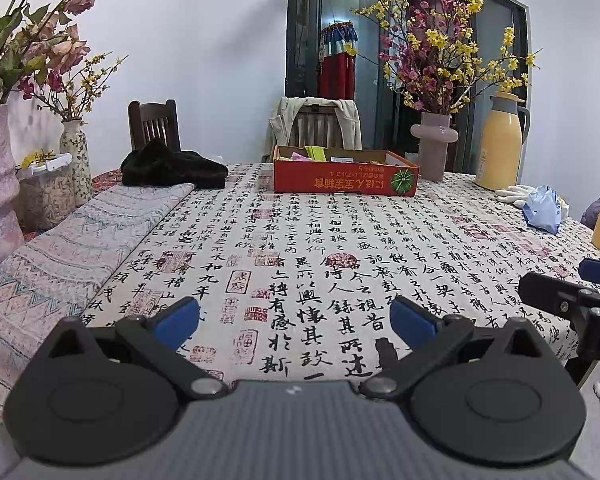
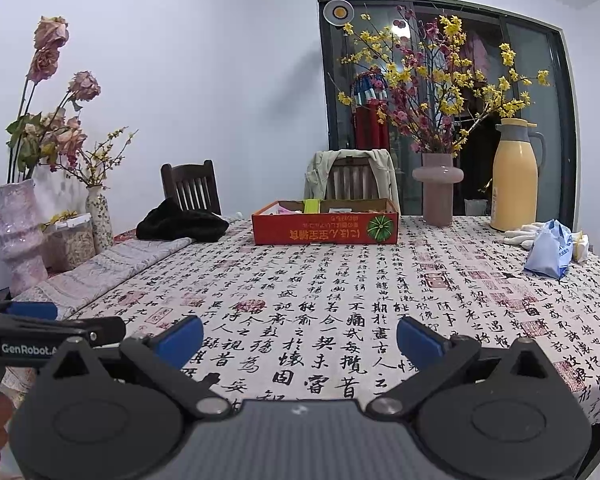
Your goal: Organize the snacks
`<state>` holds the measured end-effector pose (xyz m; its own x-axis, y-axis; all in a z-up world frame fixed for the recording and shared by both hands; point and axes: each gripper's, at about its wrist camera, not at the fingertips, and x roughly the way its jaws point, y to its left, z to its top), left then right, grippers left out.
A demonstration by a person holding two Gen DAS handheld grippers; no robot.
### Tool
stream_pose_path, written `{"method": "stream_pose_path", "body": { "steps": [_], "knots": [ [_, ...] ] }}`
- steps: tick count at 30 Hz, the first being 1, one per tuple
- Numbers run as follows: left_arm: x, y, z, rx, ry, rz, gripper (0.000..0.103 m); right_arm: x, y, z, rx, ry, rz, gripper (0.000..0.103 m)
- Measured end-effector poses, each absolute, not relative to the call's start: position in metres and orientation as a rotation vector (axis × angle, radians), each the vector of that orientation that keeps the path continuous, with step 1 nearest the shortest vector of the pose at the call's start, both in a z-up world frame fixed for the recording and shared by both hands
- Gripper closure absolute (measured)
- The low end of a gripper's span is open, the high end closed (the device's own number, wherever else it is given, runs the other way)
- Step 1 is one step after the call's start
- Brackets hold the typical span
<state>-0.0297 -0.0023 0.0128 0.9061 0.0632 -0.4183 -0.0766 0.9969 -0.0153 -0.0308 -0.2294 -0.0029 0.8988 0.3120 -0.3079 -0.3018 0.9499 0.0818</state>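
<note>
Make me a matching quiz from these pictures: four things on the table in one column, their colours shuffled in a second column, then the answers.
Things:
1. thermos jug
2. cardboard snack box
3. knitted hat
4. plastic bag

Colours:
A. black
B. pale blue
C. yellow
D. red

Pairs: 1-C, 2-D, 3-A, 4-B
</note>
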Motion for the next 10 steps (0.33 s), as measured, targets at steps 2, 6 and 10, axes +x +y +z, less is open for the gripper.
{"method": "stream_pose_path", "body": {
  "steps": [2,6,10],
  "knots": [
    [-0.0296,-0.0024,0.0129,-0.031,0.43,0.072,0.0,-0.0305,-0.2298,-0.0027,0.032,0.323,0.318,0.0],
    [-0.0287,-0.0026,0.0125,-0.031,0.436,0.071,0.0,-0.0303,-0.2285,-0.0028,0.033,0.326,0.316,0.0],
    [-0.0285,-0.0023,0.0113,-0.036,0.439,0.063,0.0,-0.0298,-0.2287,-0.0035,0.035,0.33,0.313,0.0]
  ]
}}
